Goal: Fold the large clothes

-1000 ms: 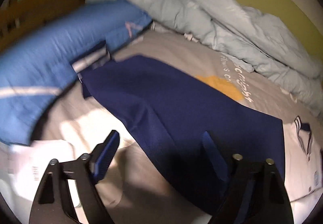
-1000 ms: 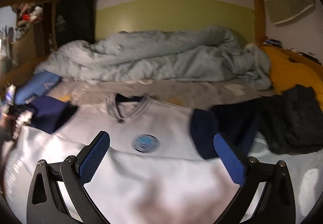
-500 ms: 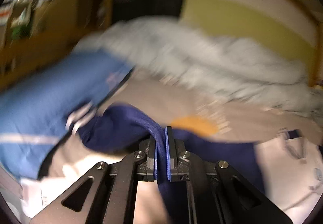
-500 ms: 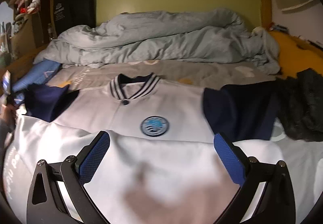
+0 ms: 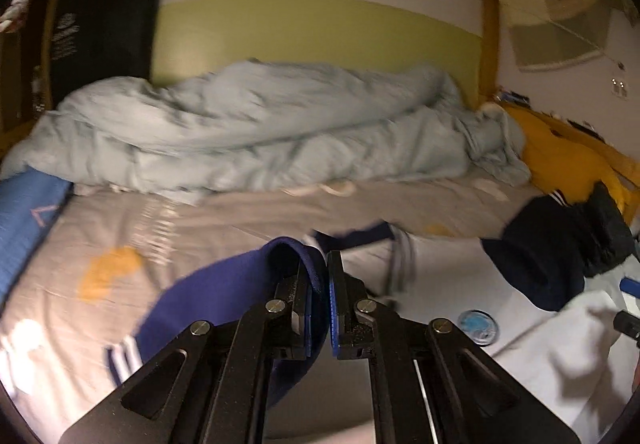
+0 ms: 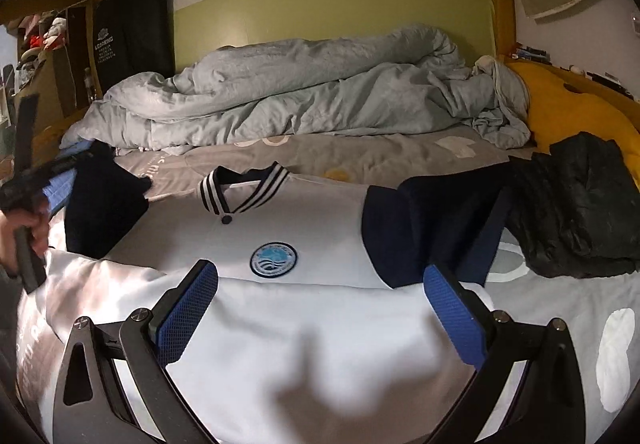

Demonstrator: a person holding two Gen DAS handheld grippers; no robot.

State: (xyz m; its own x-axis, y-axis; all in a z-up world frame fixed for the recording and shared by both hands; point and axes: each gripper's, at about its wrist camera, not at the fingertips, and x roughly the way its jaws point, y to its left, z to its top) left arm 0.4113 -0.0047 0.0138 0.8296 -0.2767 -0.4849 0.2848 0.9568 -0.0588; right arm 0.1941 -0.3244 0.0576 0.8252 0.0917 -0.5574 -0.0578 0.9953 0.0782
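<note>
Your left gripper: fingers clamped on the navy sleeve of the jacket, a fold of cloth arched up between the blue pads. The sleeve drapes down to the left; its white-striped cuff lies on the grey sheet.

Your right gripper: fingers spread wide, nothing between them, poised above the jacket's white body.

The jacket lies flat, front up, on the bed. Round blue badge on the chest, striped collar toward the headboard. The other navy sleeve lies out to the right, touching a crumpled black garment.

At the right view's left edge, your hand grips the left tool's handle; that patch is blurred.

Beyond the collar, a rumpled pale duvet stretches across the bed. Yellow cloth far right.
</note>
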